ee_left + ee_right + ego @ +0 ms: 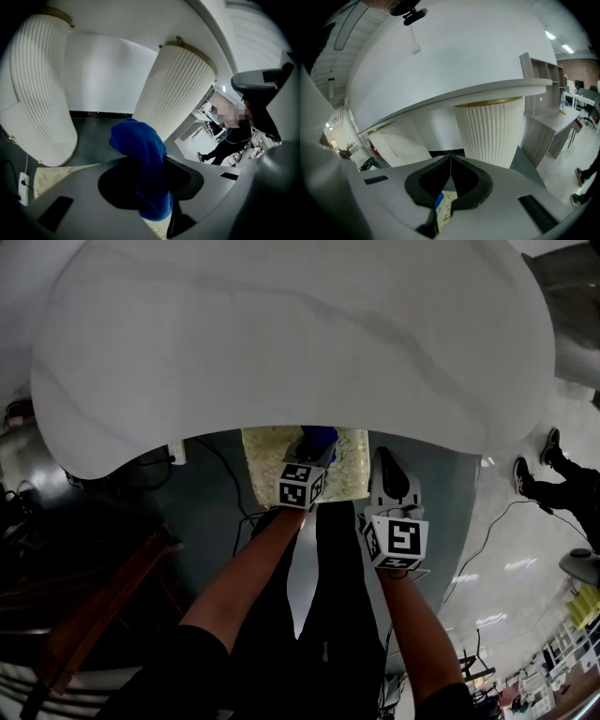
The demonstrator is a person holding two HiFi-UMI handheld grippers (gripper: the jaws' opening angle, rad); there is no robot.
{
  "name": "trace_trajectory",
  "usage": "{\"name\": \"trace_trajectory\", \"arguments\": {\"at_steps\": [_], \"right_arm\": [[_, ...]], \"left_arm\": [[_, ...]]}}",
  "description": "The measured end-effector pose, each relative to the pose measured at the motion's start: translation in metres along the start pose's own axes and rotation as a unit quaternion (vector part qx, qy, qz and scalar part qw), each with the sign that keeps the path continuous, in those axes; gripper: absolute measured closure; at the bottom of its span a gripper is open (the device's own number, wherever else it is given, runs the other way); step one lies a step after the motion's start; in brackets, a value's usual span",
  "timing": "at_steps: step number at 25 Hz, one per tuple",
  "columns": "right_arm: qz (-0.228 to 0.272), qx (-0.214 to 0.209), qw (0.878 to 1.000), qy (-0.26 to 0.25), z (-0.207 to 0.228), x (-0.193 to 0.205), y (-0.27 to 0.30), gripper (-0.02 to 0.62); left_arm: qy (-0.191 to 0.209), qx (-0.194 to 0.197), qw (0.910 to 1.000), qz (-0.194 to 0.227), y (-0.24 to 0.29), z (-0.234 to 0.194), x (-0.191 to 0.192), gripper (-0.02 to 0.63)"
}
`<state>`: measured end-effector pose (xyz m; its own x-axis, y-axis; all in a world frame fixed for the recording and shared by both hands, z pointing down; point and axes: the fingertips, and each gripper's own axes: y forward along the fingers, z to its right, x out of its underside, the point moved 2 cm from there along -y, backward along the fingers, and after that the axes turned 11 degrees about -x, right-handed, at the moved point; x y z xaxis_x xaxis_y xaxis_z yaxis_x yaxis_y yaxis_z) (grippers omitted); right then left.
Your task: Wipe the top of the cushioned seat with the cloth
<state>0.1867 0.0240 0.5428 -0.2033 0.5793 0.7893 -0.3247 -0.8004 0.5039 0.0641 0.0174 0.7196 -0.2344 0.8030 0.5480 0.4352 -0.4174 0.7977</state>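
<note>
The cushioned seat (265,457) is a cream, mottled pad that pokes out from under the big white tabletop in the head view. A blue cloth (141,159) is bunched between the left gripper's jaws and hangs over their tips. My left gripper (317,442) is shut on the cloth, and hovers over the middle of the seat, with a strip of the pad (50,176) showing beside it. To its right, my right gripper (385,457) sits by the seat's right edge. In the right gripper view its jaws (450,158) meet along a line with nothing between them.
A large white rounded tabletop (281,334) overhangs the seat and fills the upper head view. Two ribbed white pedestals (37,93) (180,89) stand on the dark floor ahead. Cables and a wall socket (175,454) lie left of the seat. A person in black (232,138) stands far right.
</note>
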Motion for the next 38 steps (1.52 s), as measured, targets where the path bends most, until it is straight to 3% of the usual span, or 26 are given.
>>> {"name": "trace_trajectory", "arguments": {"at_steps": [8,14,23,38], "right_arm": [[-0.019,-0.023,0.999,-0.031,-0.049,0.002,0.009,0.557],[-0.029,-0.06,0.995,-0.069,-0.106,-0.003,0.029,0.557],[-0.045,-0.092,0.991,-0.084,-0.155,0.012,0.048,0.557],[-0.052,-0.053,0.995,-0.072,-0.188,0.051,0.025,0.557]], "left_arm": [[-0.059,-0.056,0.9965,-0.021,-0.07,-0.074,0.028,0.462],[-0.124,-0.085,0.9884,-0.022,-0.111,-0.132,0.059,0.462],[-0.083,-0.08,0.9911,-0.066,-0.127,-0.159,0.115,0.462],[-0.037,-0.053,0.9939,-0.089,-0.114,-0.184,0.144,0.459]]}}
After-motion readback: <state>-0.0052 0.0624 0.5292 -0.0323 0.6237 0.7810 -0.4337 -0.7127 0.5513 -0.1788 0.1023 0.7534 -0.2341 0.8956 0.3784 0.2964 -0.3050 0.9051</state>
